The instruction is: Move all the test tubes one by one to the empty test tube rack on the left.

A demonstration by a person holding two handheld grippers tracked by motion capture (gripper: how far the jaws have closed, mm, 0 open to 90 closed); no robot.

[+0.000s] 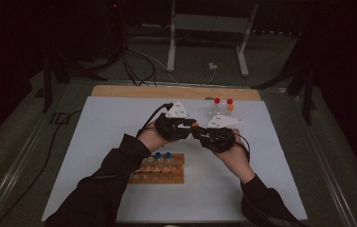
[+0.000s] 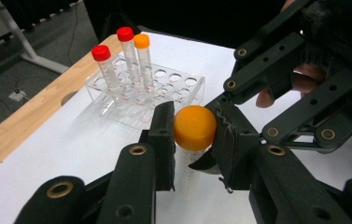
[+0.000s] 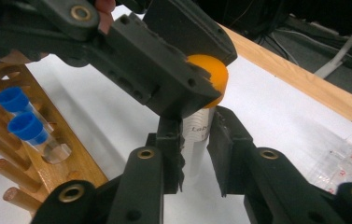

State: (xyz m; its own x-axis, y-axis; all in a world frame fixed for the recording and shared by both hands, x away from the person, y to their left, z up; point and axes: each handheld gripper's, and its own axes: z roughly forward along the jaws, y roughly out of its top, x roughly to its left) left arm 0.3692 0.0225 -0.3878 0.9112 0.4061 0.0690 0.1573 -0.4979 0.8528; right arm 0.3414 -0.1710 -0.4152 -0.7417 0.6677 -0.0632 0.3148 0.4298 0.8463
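- The orange-capped tube is held upright above the white mat, long axis vertical, cap upward, in front of the clear rack.
- Its cap is clamped by the left gripper, whose jaws are nearly closed on it.
- Its clear body is pinched by the right gripper, jaws narrowly set.
- A wooden rack lies nearer the person than the clear rack; a dark floor surrounds the table.

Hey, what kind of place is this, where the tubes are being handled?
Probably a lab-style recording bench in a dark room: a clear tube rack with capped tubes, a wooden rack, a white mat on the table, and cables on the floor.
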